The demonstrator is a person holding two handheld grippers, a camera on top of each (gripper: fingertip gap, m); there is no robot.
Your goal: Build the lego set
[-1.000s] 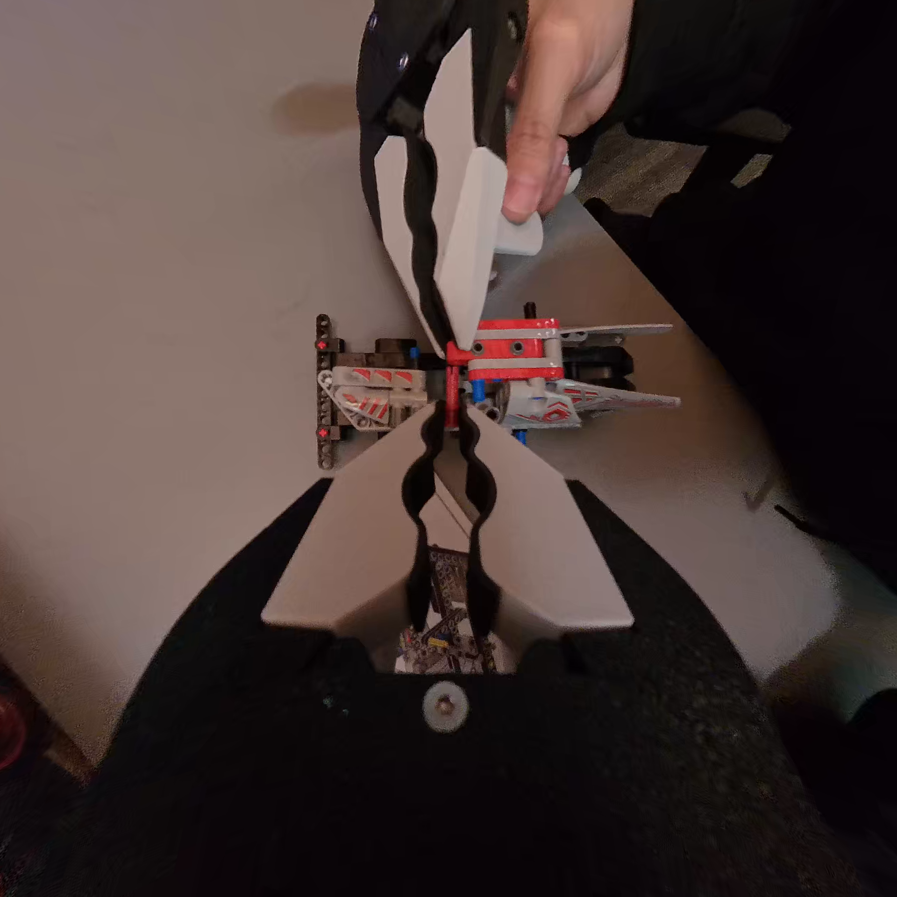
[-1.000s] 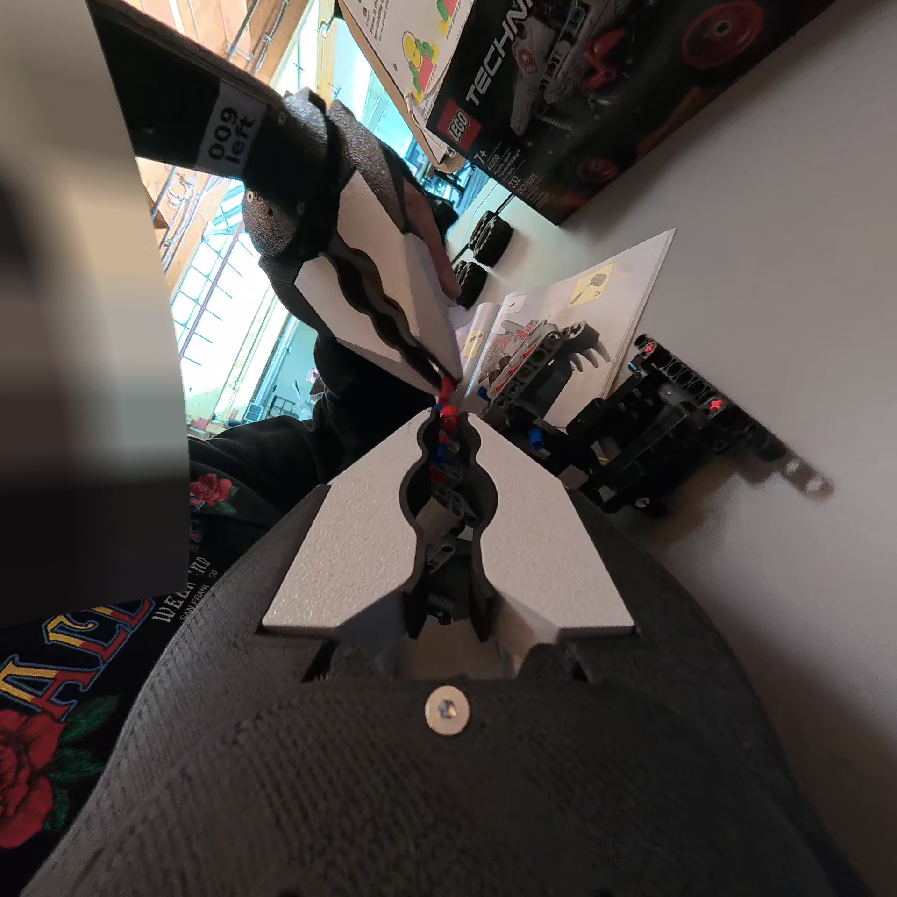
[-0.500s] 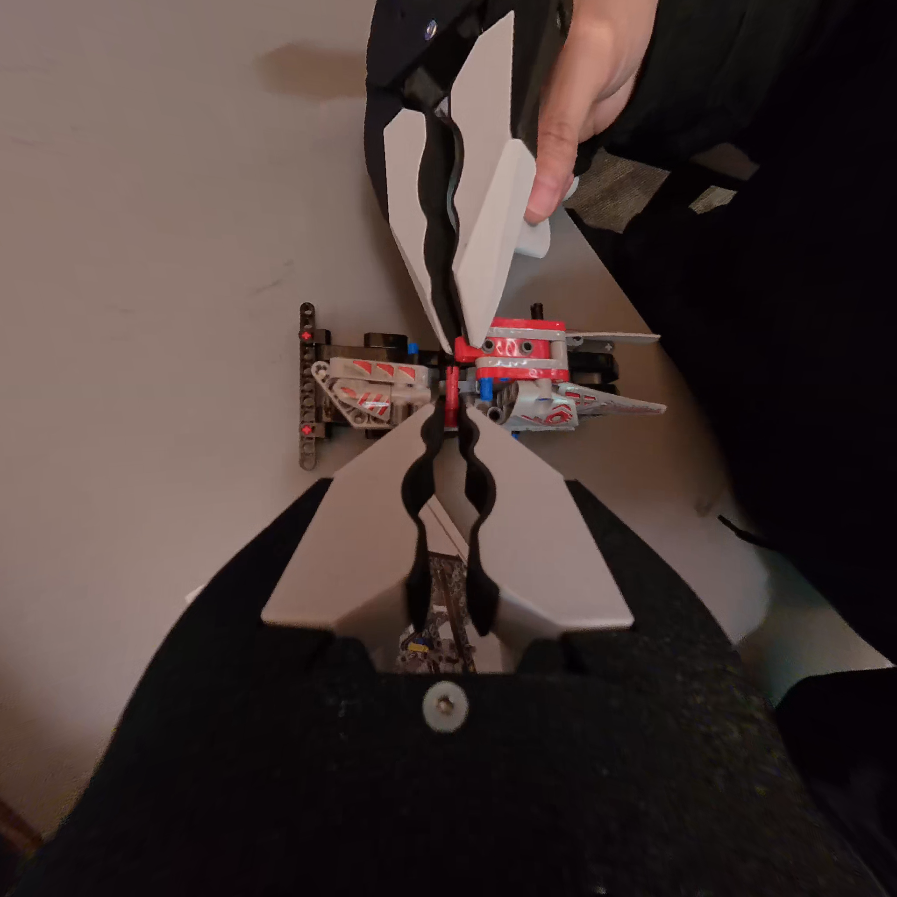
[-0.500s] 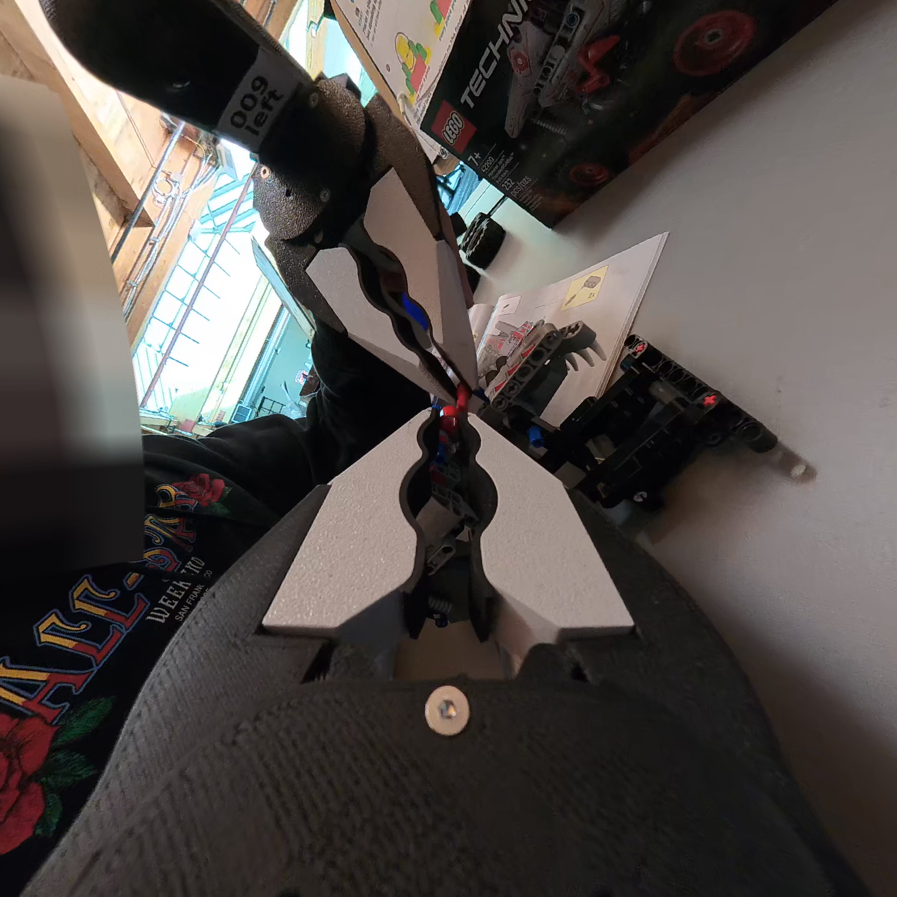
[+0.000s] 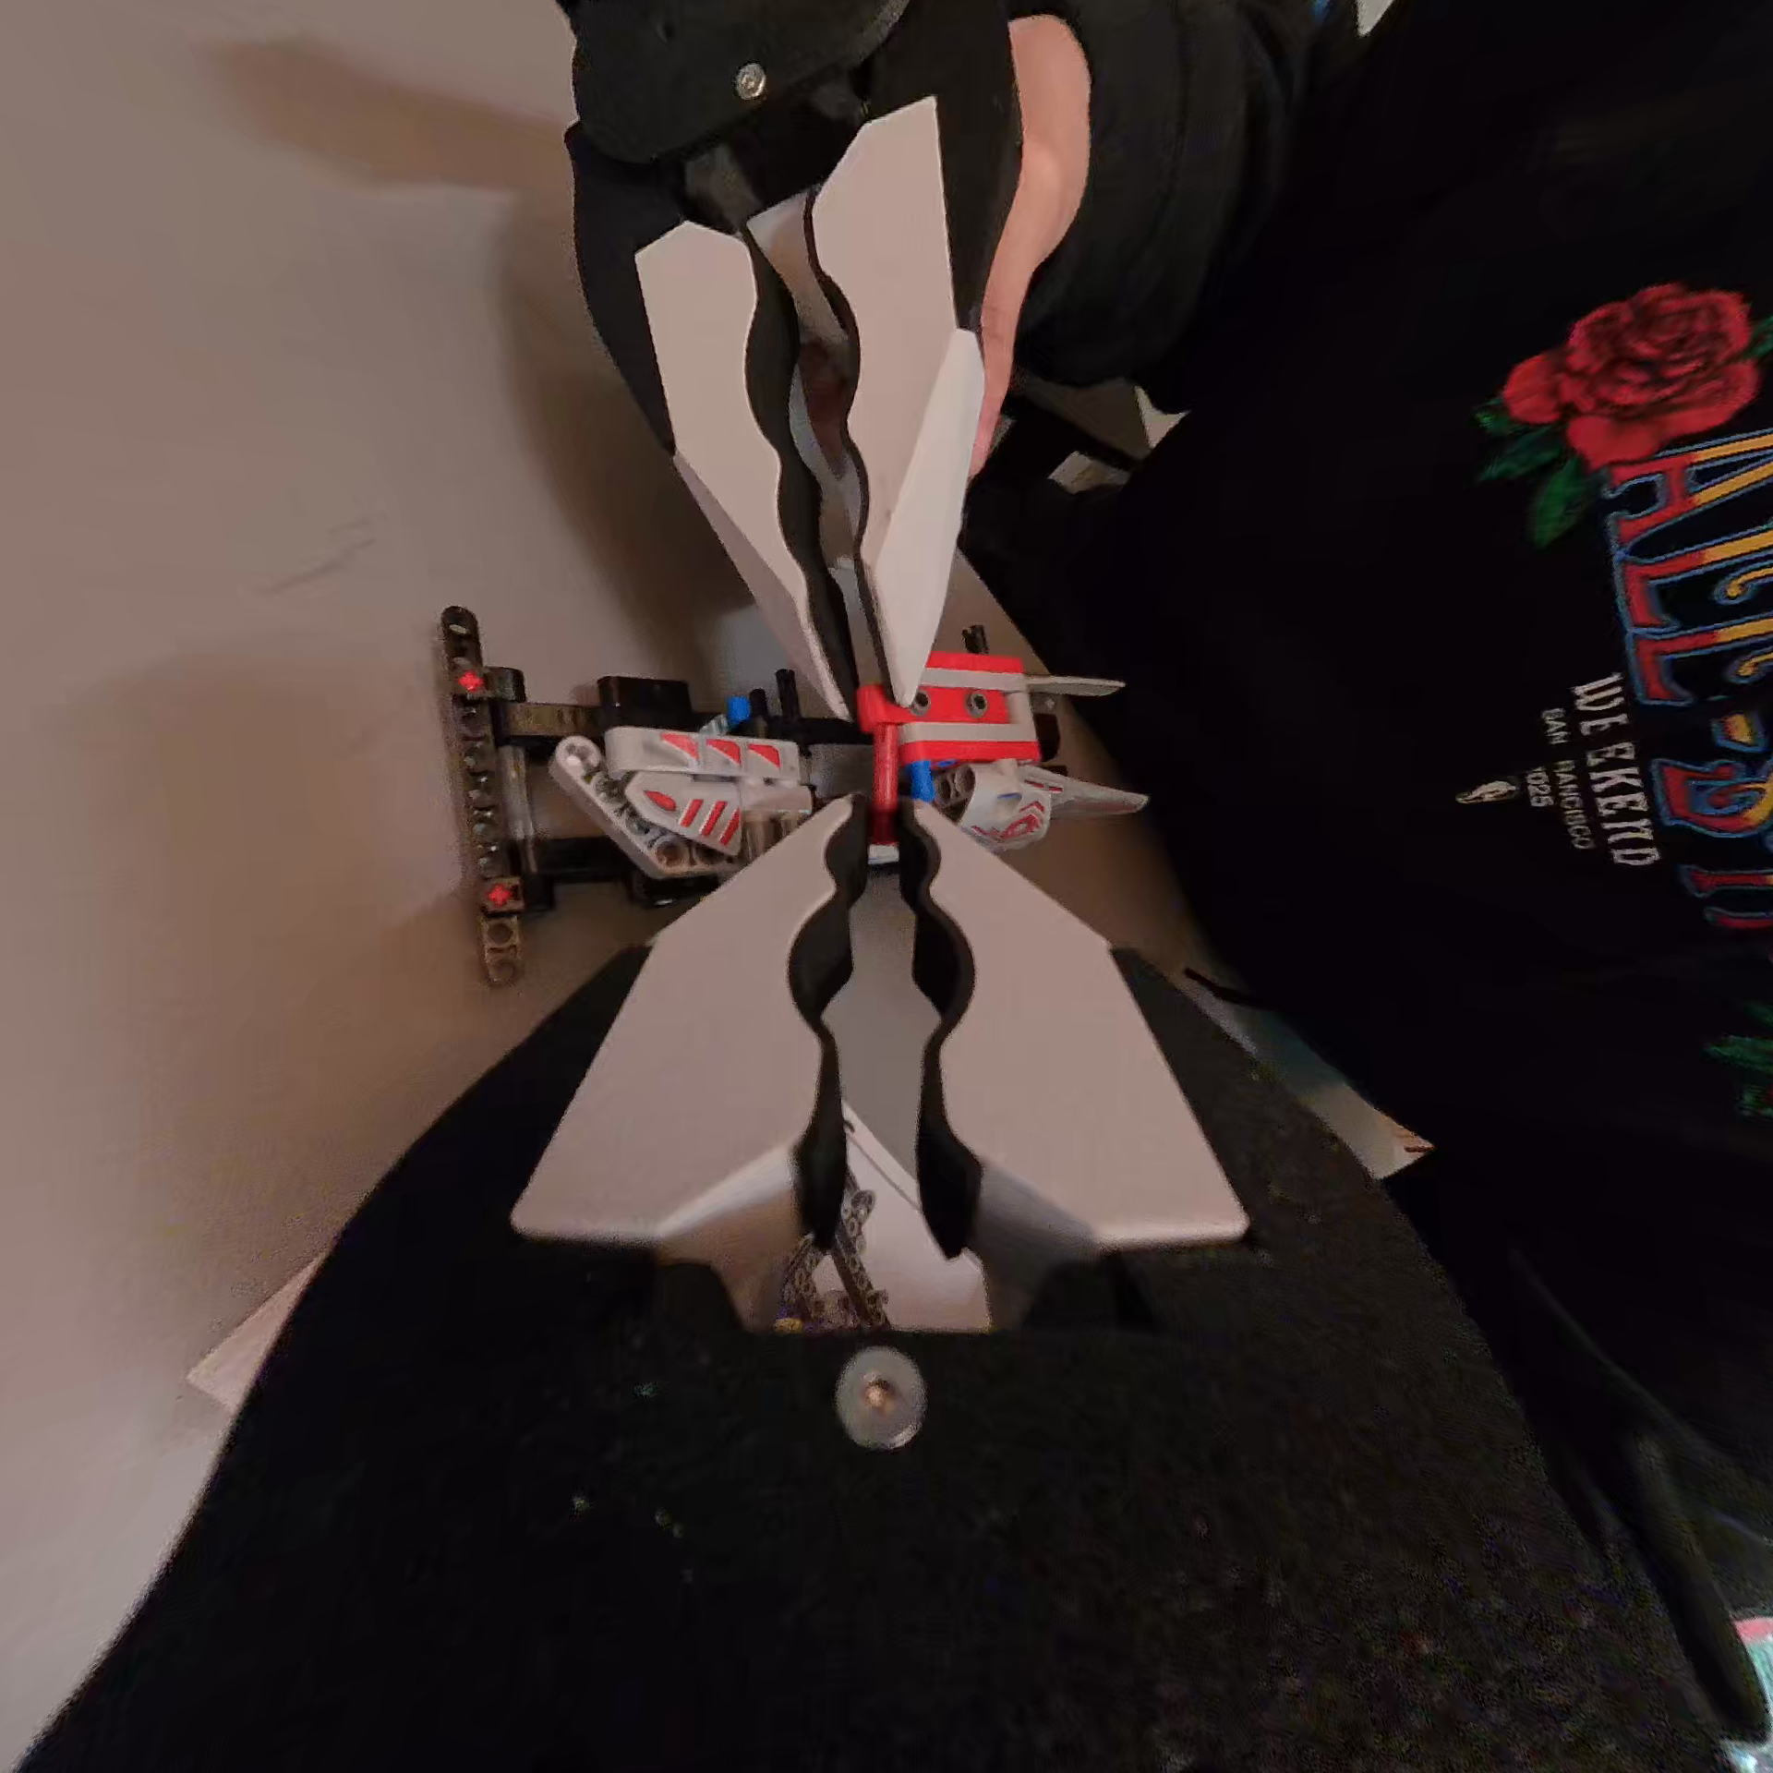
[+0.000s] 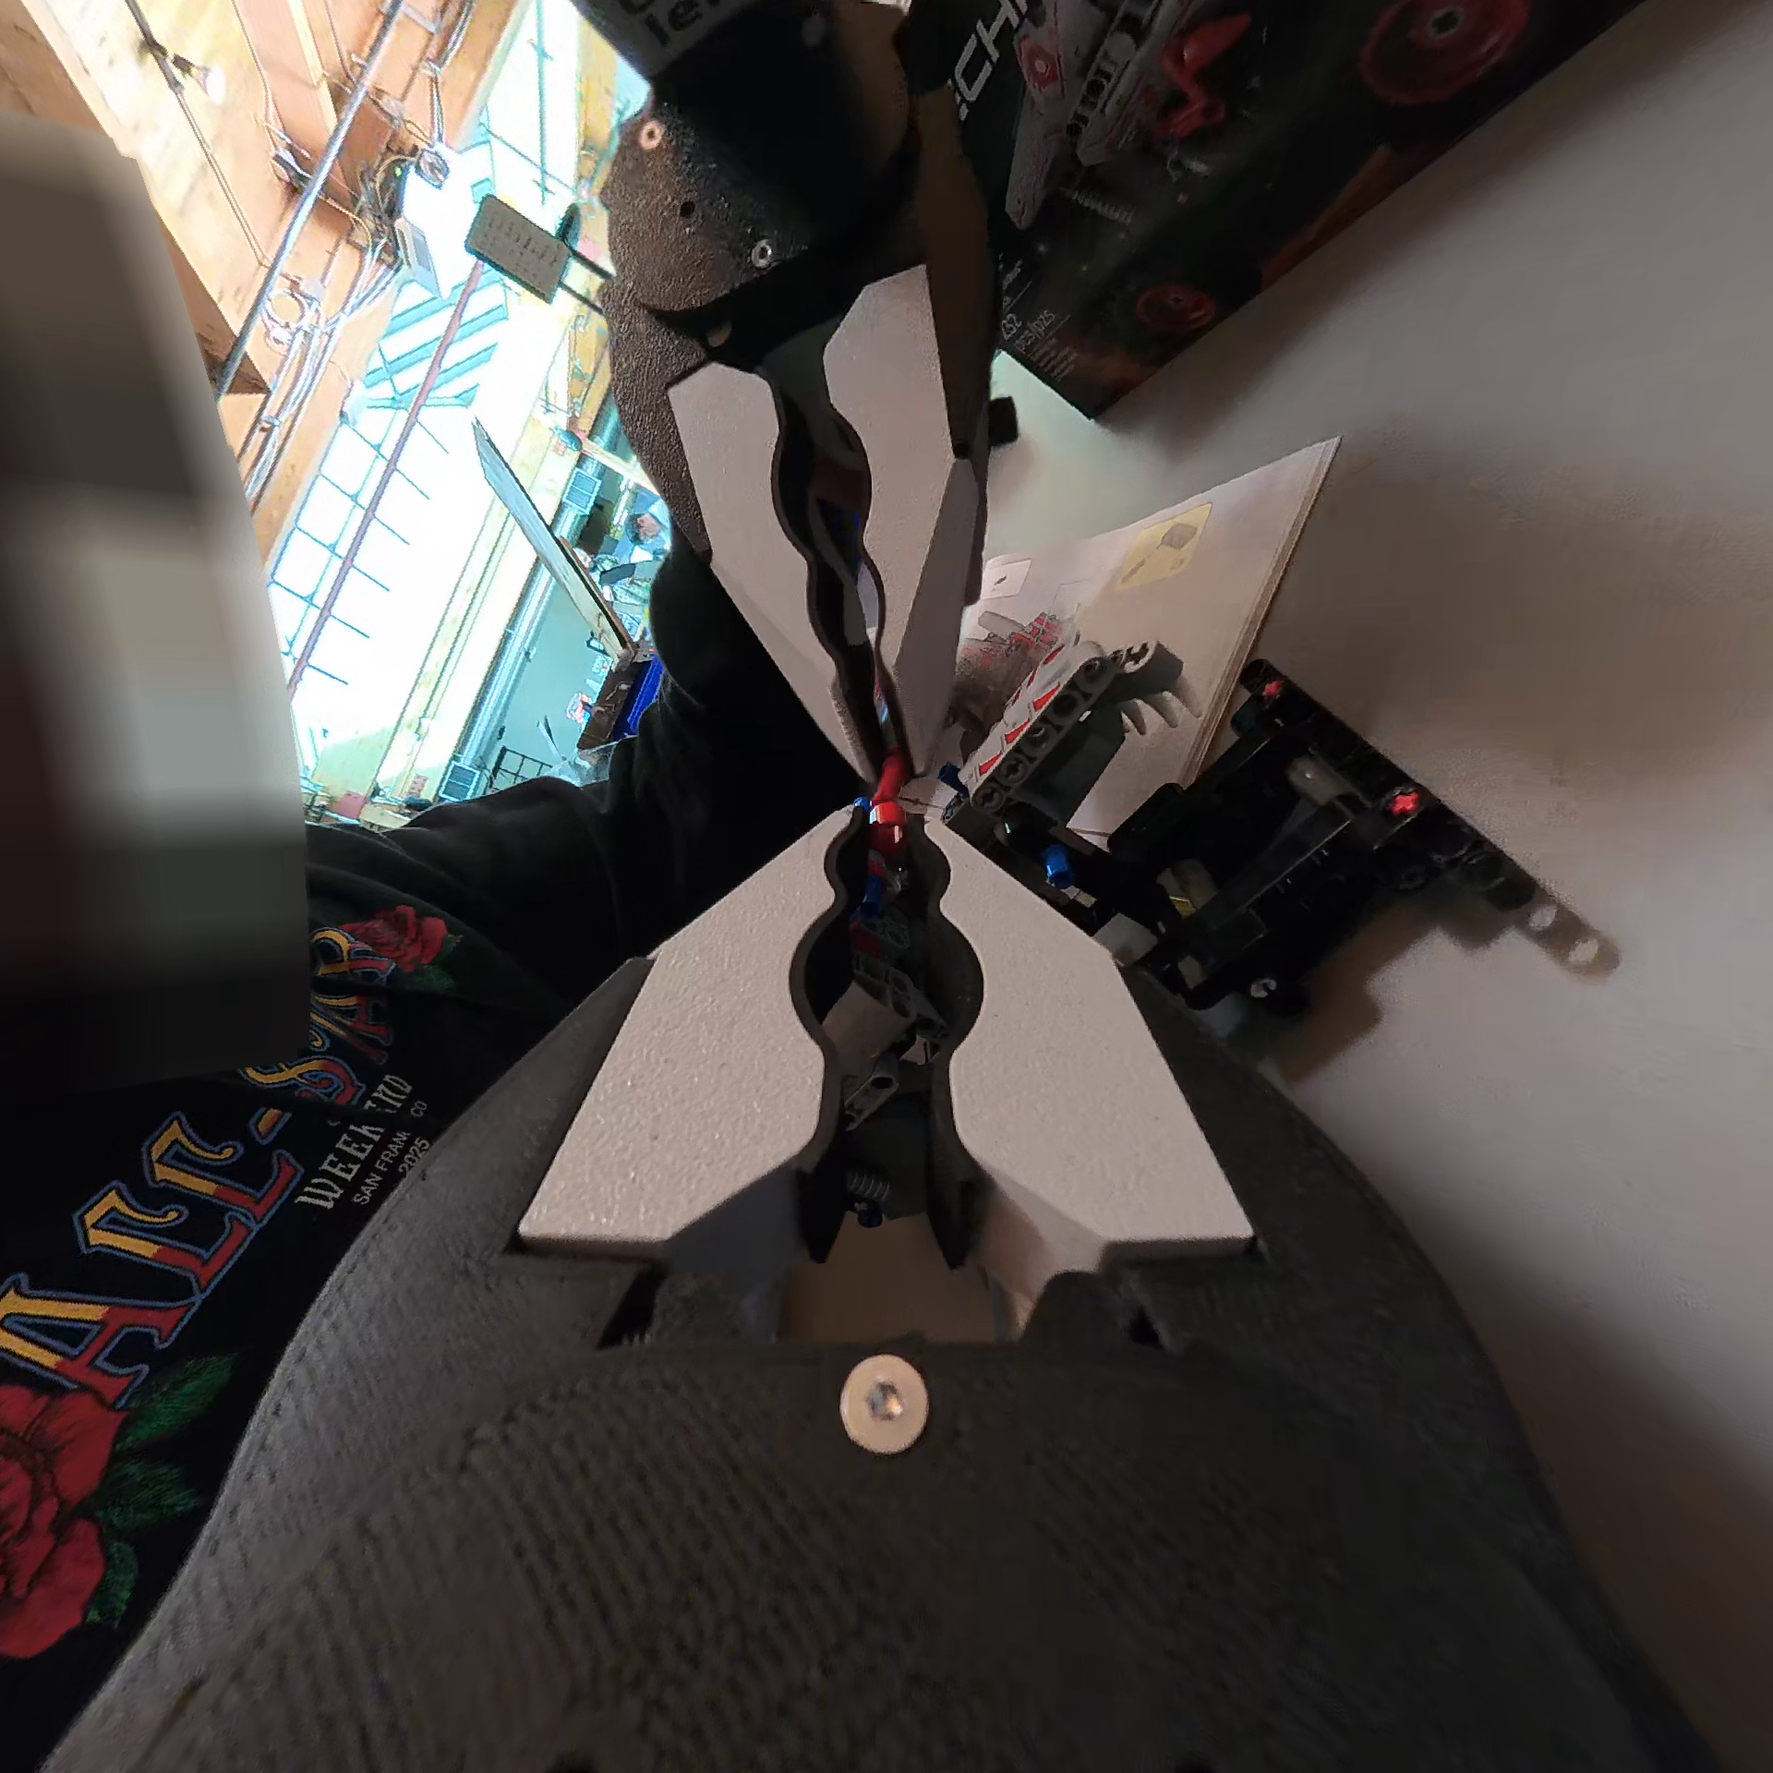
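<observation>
The left gripper [image 5: 881,833] grips a thin red piece [image 5: 885,768] of the model [image 5: 768,777], which lies on the table [image 5: 240,432] at its 12 o'clock. The right gripper [image 5: 868,686] meets the piece from 12, tips pinched on its top; a hand [image 5: 1031,249] holds it. From the right view, a booklet [image 6: 1238,547] lies at 1 o'clock, a box [image 6: 1247,163] beyond.

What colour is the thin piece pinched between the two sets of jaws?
Red: the thin piece stands upright against the model's red-and-grey block. Clearest in the left wrist view.
</observation>
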